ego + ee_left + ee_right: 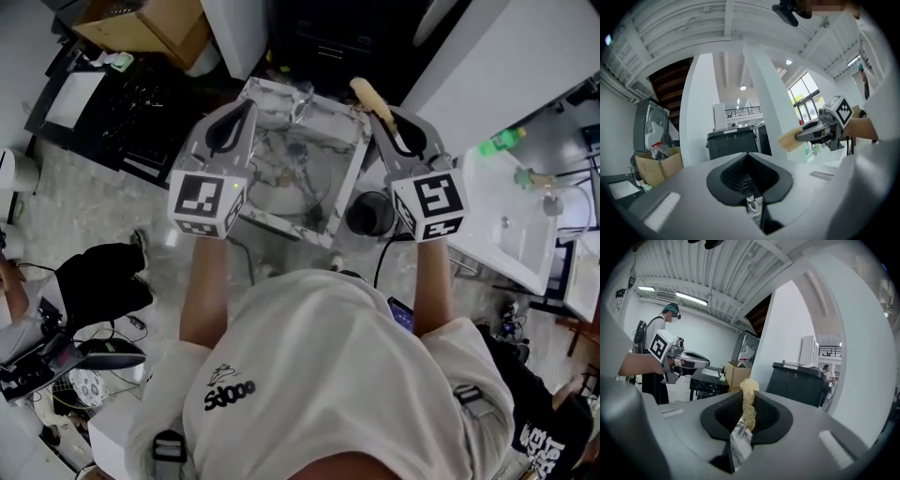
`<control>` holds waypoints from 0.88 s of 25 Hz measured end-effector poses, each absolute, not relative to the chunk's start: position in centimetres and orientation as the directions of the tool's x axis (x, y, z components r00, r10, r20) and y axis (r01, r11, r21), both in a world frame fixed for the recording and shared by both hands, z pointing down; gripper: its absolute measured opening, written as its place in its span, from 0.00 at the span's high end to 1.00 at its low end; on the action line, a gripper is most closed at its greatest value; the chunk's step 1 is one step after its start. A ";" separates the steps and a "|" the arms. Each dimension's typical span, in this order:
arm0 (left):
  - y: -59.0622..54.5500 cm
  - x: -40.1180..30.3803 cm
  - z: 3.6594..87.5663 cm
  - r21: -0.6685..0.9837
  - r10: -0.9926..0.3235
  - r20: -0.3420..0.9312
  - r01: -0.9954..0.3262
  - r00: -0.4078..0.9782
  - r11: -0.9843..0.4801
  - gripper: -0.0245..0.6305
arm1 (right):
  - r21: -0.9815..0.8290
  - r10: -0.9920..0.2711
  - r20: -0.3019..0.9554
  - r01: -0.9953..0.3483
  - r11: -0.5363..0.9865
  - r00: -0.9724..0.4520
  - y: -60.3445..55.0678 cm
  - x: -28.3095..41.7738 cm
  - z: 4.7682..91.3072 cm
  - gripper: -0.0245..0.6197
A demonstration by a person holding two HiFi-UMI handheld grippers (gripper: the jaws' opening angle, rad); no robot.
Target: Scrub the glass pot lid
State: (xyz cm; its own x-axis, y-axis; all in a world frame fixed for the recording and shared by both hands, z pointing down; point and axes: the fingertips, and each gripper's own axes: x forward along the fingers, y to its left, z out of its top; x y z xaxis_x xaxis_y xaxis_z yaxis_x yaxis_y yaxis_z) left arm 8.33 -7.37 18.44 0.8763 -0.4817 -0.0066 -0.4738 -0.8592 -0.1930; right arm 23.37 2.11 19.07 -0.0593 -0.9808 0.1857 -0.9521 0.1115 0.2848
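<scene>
Glass pot lid (279, 195) seems to lie flat in the marble basin (349, 155) at the upper middle of the head view. Only a faint round rim shows there, so I cannot be sure of its outline. Both grippers are held above the basin and neither touches the lid.

The right gripper (382, 118) sits at the basin's upper right corner. Its jaws are pinched on a yellowish sponge (366, 94), which sticks out past the tips. In the right gripper view the sponge (749, 401) stands upright in the middle of the frame, squeezed thin between the dark pads (771, 418) of the right gripper (749, 398).

The left gripper (248, 105) is above the basin's upper left edge. In its own view the jaws of the left gripper (746, 154) are pressed together at the tips with nothing held between them. A bit of metal and marble shows through the slot below.

A dark round container (370, 214) stands just right of the basin. A white counter (511, 234) with a green bottle (502, 141) fills the right side, and a cardboard box (150, 23) sits at the upper left.
</scene>
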 end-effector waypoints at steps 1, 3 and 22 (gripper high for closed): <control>-7.2 8.4 17.8 -0.198 -0.479 -0.019 -0.473 0.878 -0.859 0.95 | 0.293 -0.983 0.172 -0.950 0.108 -0.059 2.2 23.4 18.4 0.89; -6.9 8.3 16.8 -0.208 -0.476 -0.044 -0.474 0.879 -0.856 0.95 | 0.307 -0.987 0.148 -0.946 0.105 -0.062 2.5 23.2 17.2 0.89; -7.1 6.9 14.0 -0.250 -0.473 -0.114 -0.486 0.874 -0.838 0.95 | 0.356 -0.991 0.119 -0.930 0.096 -0.057 1.9 22.4 15.4 0.89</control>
